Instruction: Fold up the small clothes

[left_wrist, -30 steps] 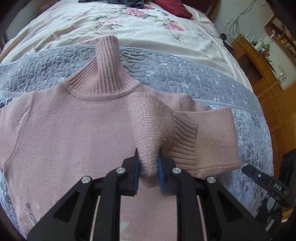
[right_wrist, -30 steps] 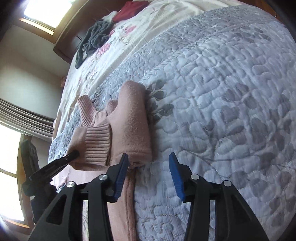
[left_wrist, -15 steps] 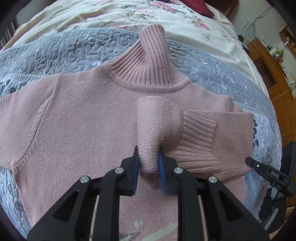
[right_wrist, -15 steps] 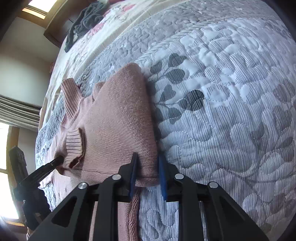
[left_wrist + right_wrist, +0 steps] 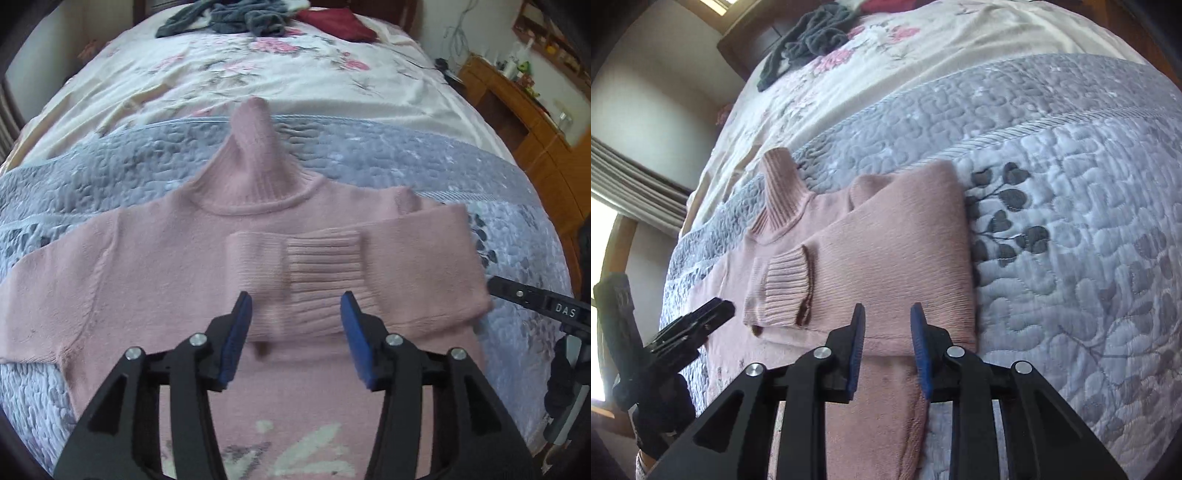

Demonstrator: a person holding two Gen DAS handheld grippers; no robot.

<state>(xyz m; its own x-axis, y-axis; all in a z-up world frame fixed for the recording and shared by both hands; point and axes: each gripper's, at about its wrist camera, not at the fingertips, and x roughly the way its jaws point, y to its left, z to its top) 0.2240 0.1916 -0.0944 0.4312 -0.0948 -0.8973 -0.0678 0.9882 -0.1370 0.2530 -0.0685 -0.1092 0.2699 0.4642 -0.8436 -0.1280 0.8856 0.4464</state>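
Observation:
A pink turtleneck sweater (image 5: 155, 280) lies face up on the grey quilt (image 5: 369, 162), collar pointing away. One sleeve (image 5: 413, 254) is folded across the chest, and its ribbed cuff (image 5: 317, 266) lies flat. My left gripper (image 5: 295, 310) hovers open just short of that cuff, holding nothing. In the right wrist view the folded sleeve (image 5: 894, 251) lies flat with its cuff (image 5: 786, 284) to the left. My right gripper (image 5: 888, 325) is at the sleeve's near edge, its jaws a narrow gap apart and the fabric flat beneath them. The other sleeve (image 5: 33, 295) stretches out left.
Grey clothes (image 5: 229, 18) and a dark red item (image 5: 340, 26) lie at the bed's far end on a floral sheet (image 5: 258, 74). A wooden cabinet (image 5: 535, 122) stands right of the bed. Windows with blinds (image 5: 624, 184) are on the left.
My left gripper let go of the sleeve cuff, which dropped flat on the chest, and its jaws spread wide. My right gripper closed on the sleeve's fold corner, then slackened and shifted along the edge.

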